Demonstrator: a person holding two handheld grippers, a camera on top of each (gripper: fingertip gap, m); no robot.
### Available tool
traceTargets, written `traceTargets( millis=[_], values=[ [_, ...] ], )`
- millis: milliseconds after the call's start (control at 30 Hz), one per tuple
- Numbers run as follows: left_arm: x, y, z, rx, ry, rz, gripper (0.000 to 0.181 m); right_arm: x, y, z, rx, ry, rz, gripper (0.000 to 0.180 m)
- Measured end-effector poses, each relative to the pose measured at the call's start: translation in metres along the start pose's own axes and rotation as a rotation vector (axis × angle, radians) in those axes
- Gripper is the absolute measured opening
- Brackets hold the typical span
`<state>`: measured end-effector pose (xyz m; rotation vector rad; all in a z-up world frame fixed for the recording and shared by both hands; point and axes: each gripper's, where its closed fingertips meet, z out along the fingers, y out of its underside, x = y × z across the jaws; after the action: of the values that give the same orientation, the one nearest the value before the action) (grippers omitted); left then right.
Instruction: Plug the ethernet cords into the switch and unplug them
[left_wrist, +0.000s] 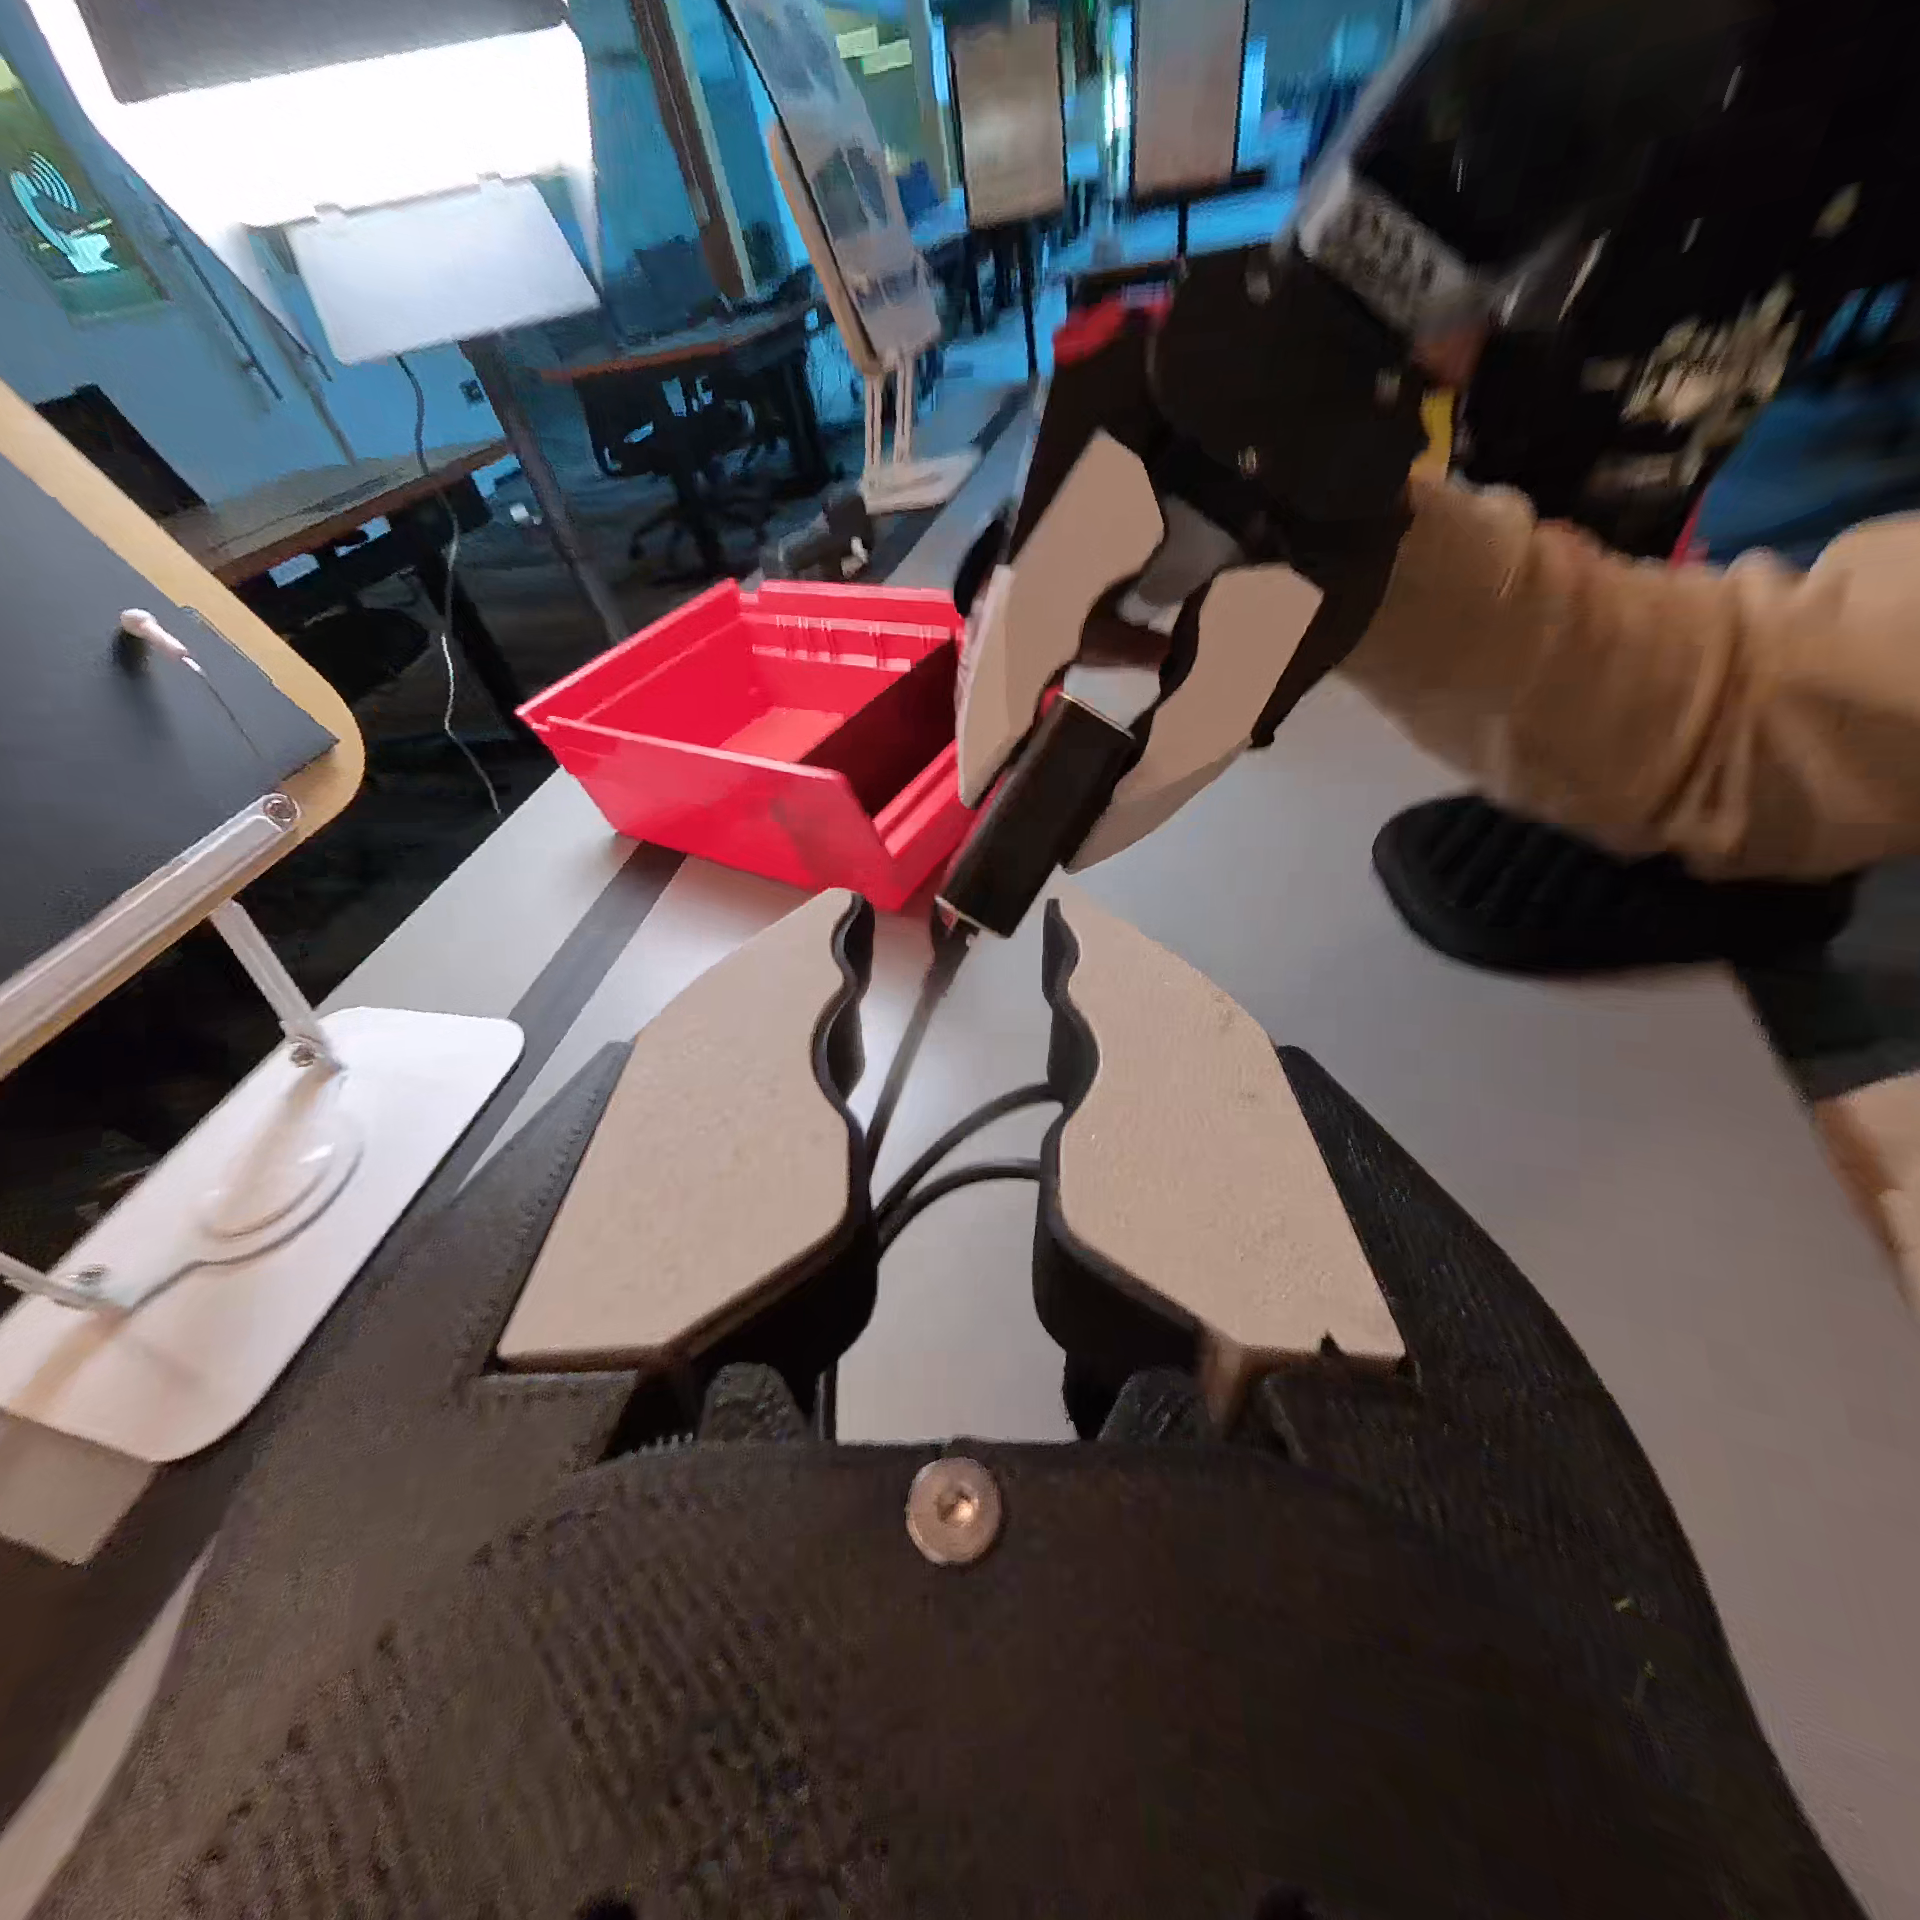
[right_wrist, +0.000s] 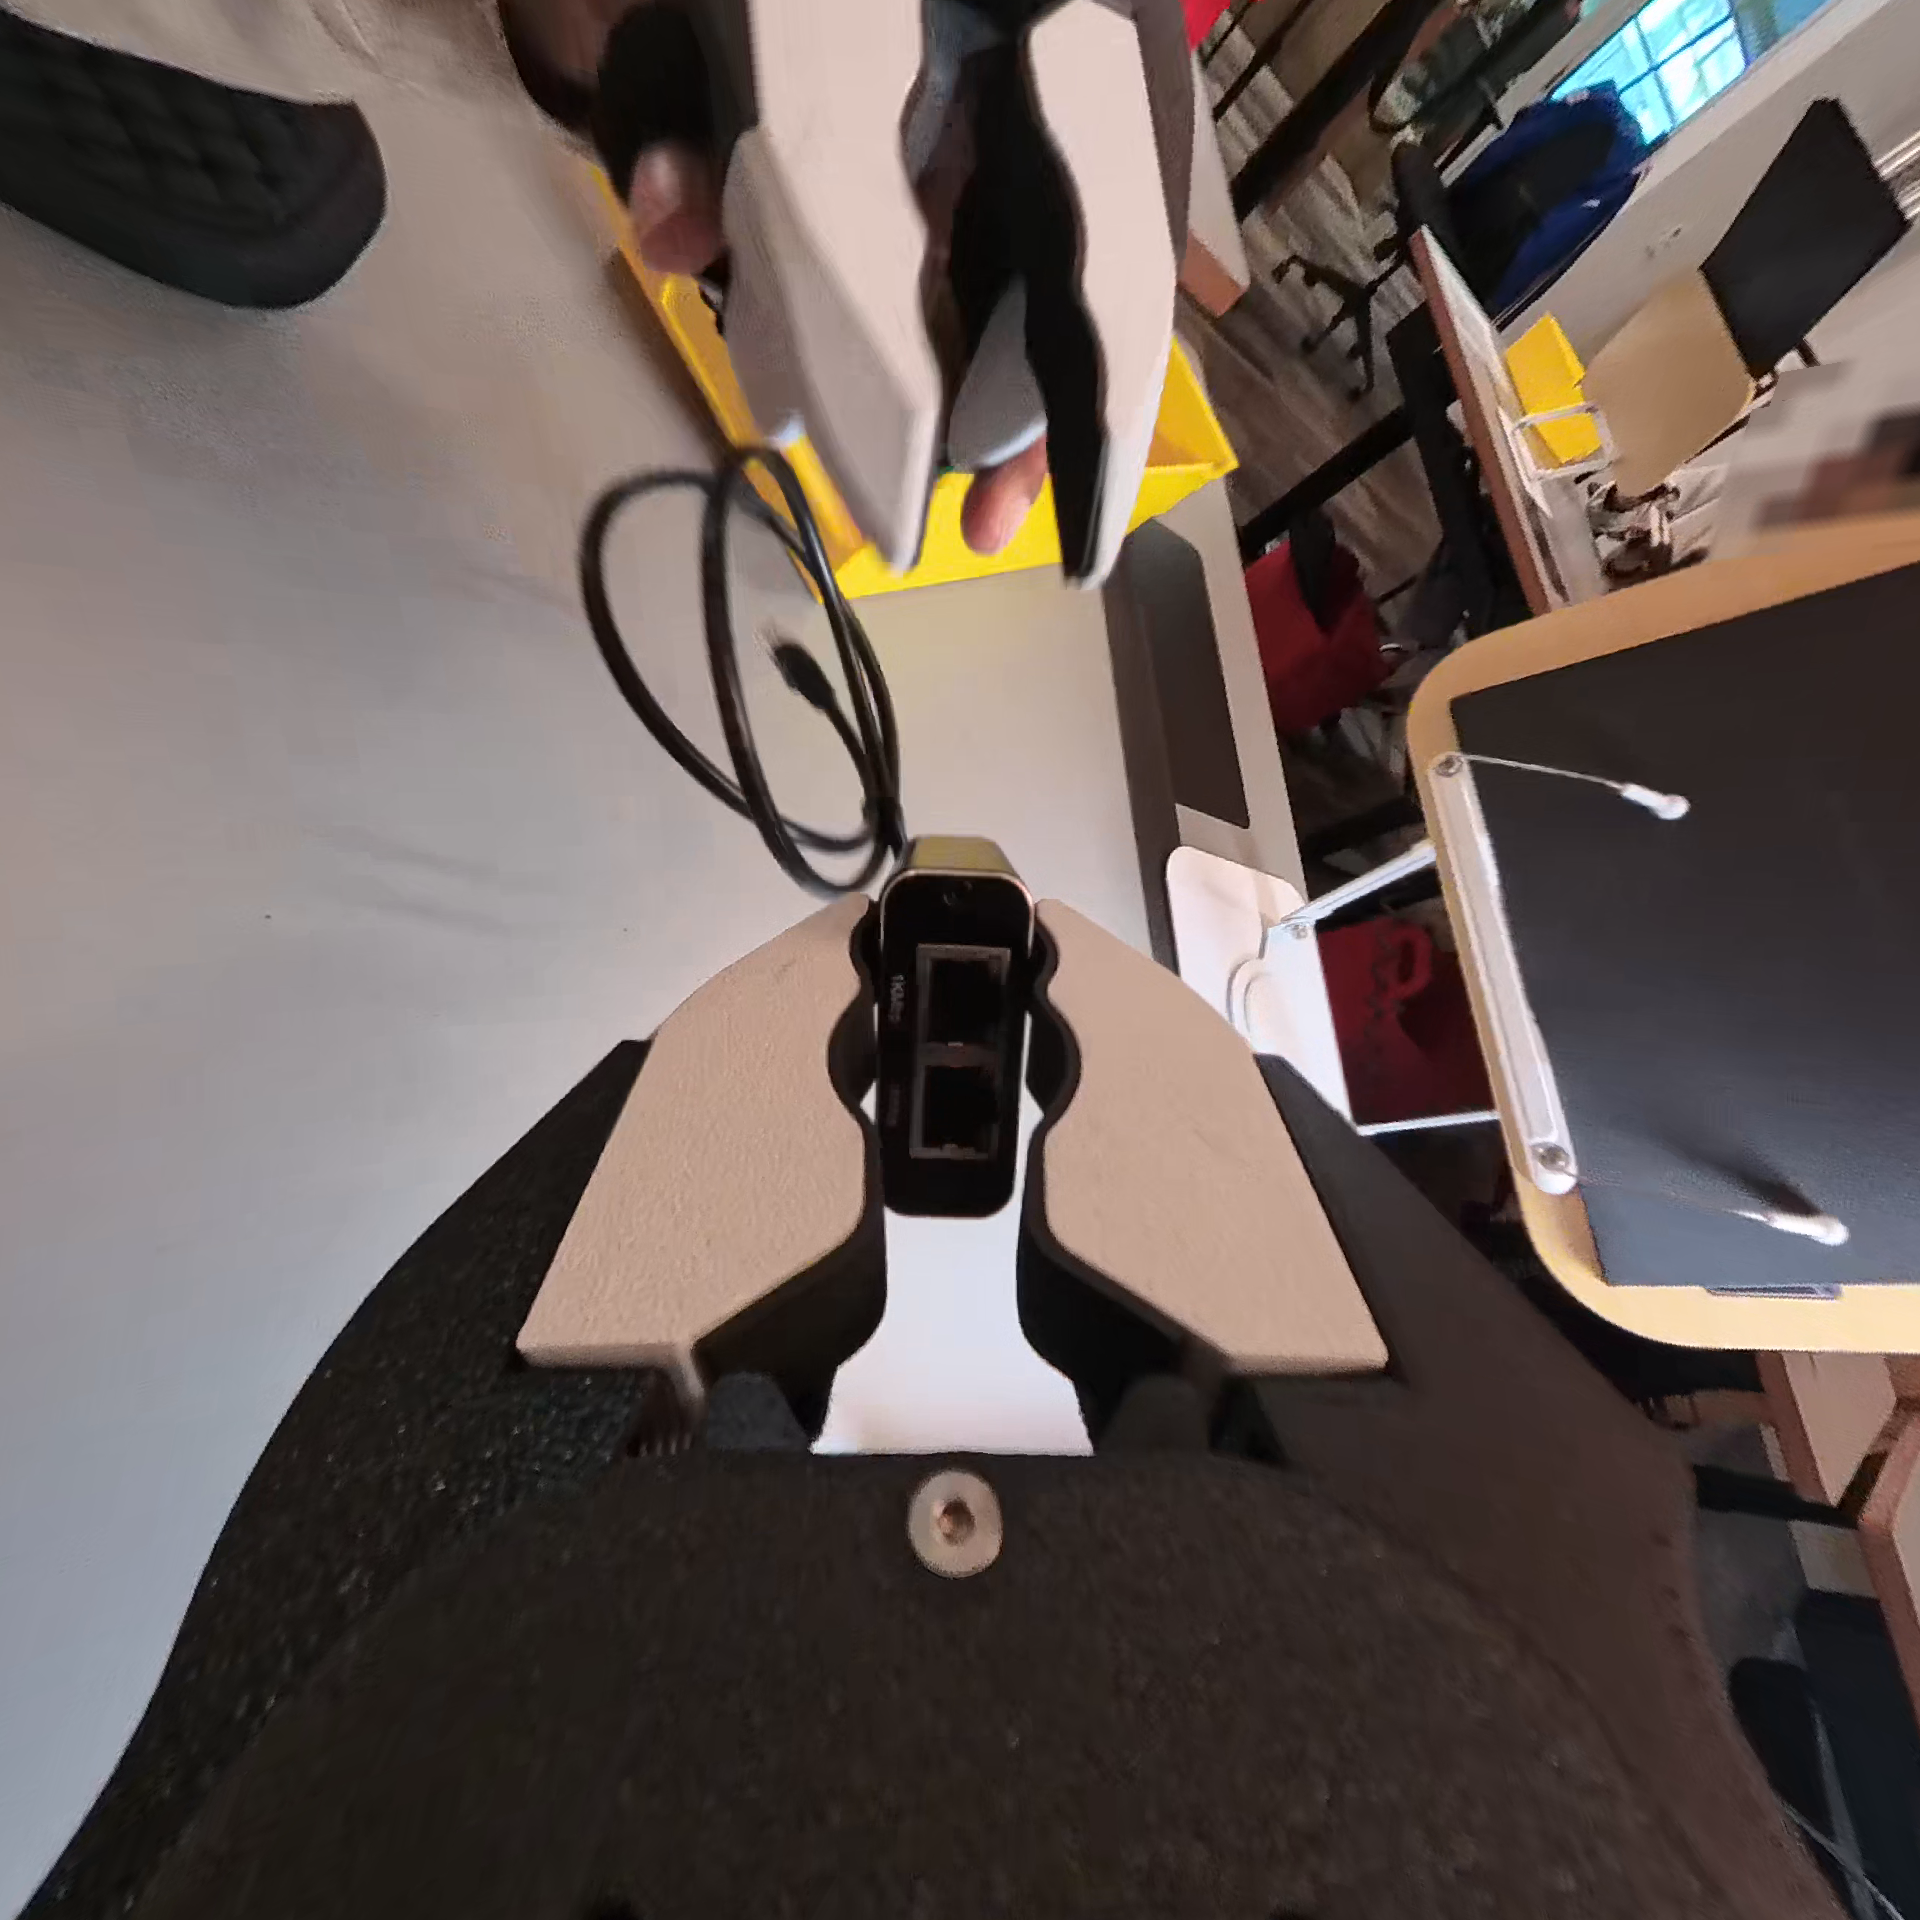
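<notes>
Starting with the left wrist view: the left gripper (left_wrist: 951, 925) has its two grey-faced fingers spread, nothing pinched. A thin black ethernet cord (left_wrist: 914, 1023) runs up through the gap without visible contact; two more strands curve across lower down, likely loops of the same cord. Ahead, the right gripper (left_wrist: 1049, 810) pinches the small black rectangular switch (left_wrist: 1039, 805), tilted down so its lower end points at the left claw. My read: the switch is lifted off the grey tabletop (left_wrist: 1558, 1195) so the cord end comes within the left claw's reach. One red plastic bin (left_wrist: 727, 769) sits on the table behind, one black ridged pad (left_wrist: 1538, 894) to the right. One beige sleeve (left_wrist: 1621, 675) behind the right gripper.

Right wrist view: the right gripper (right_wrist: 954, 914) is pressed against both sides of the switch (right_wrist: 951, 1049), port face toward the camera. Count: two sockets, stacked, both empty, so nothing is plugged yet. Holding the narrow sides keeps the ports clear for insertion. One cord (right_wrist: 727, 665) lies coiled on the table, starting at the switch's far end; one loose plug (right_wrist: 802, 665) sits inside the coil. The left gripper (right_wrist: 987, 561) hangs beyond the coil, fingers apart, empty. One yellow bin (right_wrist: 966, 540) behind it. I'd judge the grab of that plug is next.
</notes>
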<state>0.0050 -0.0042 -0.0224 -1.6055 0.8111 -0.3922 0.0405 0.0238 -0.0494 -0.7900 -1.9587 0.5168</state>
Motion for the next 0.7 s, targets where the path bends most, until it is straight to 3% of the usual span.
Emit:
traceTargets(
  millis=[133,300,500,600,700],
  values=[
    [0.013,0.030,0.026,-0.159,-0.048,0.209,0.038,-0.015,-0.009,0.012,-0.028,-0.042,-0.001,0.024],
    [0.021,0.029,0.034,-0.106,-0.064,0.309,0.026,-0.017,-0.036,0.009,0.077,-0.039,0.034,0.024],
    [0.013,-0.019,0.007,0.282,0.027,0.038,0.025,0.024,-0.079,-0.031,0.525,0.054,0.300,0.038],
    [0.009,-0.037,-0.011,0.490,0.114,-0.128,0.025,0.033,-0.072,-0.031,0.630,-0.018,0.465,0.051],
    [0.016,-0.037,-0.007,0.534,0.148,-0.158,0.025,0.022,-0.078,-0.018,0.685,-0.110,0.521,0.054]
  ],
)
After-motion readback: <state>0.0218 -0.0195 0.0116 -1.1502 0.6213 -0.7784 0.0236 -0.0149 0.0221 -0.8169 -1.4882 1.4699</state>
